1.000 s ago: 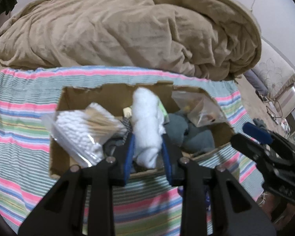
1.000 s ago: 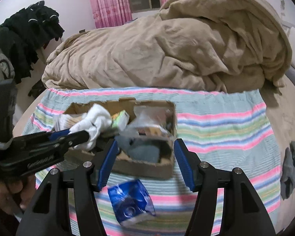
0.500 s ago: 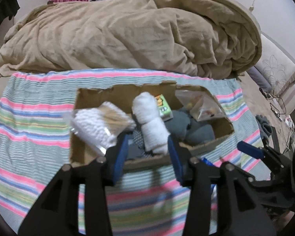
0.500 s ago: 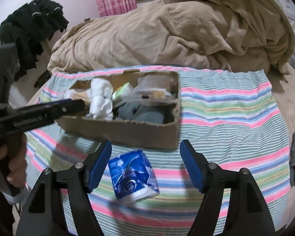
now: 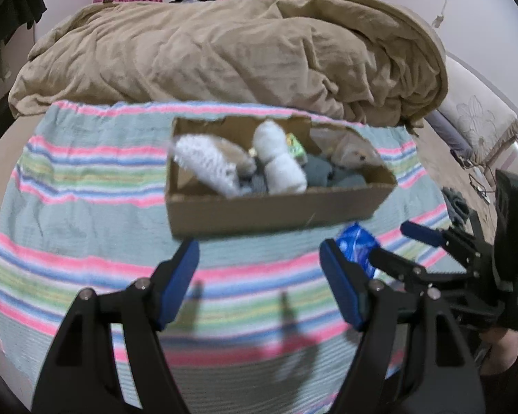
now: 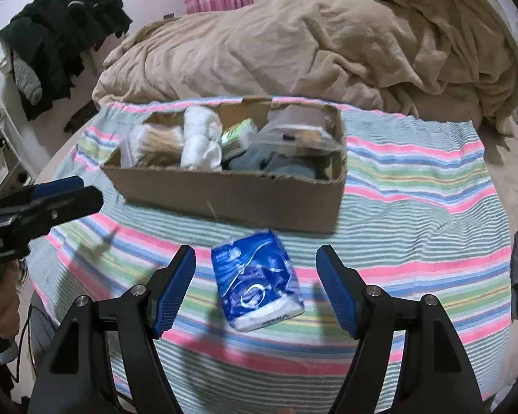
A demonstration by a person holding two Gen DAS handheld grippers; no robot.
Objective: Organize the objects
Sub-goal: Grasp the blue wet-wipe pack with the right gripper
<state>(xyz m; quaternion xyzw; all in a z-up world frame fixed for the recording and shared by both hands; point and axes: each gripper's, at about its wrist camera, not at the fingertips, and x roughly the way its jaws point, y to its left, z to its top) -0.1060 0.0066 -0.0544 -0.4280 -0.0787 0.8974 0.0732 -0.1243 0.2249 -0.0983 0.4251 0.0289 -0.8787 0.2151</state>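
From my left wrist view, my left claw (image 5: pixel 259 276) has let go of the white rolled cloth (image 5: pixel 280 164) it was clamping a second ago and backed off the cardboard box (image 5: pixel 276 207); its jaws are opening, with nothing between them but striped sheet (image 5: pixel 86 214). The cloth now lies in the box, between a bag of cotton swabs (image 5: pixel 207 162) and grey fabric (image 5: pixel 323 170). The right claw (image 5: pixel 393 245) shows at the right edge, at the blue tissue pack (image 5: pixel 357 245).

From my right wrist view, the right claw (image 6: pixel 255 283) has come closer to that tissue pack (image 6: pixel 257 284), which now sits between its opening jaws, the pads clear of it. The pack is crumpled blue plastic with white print, lying on the sheet (image 6: pixel 414 234) just in front of the box (image 6: pixel 231 193).
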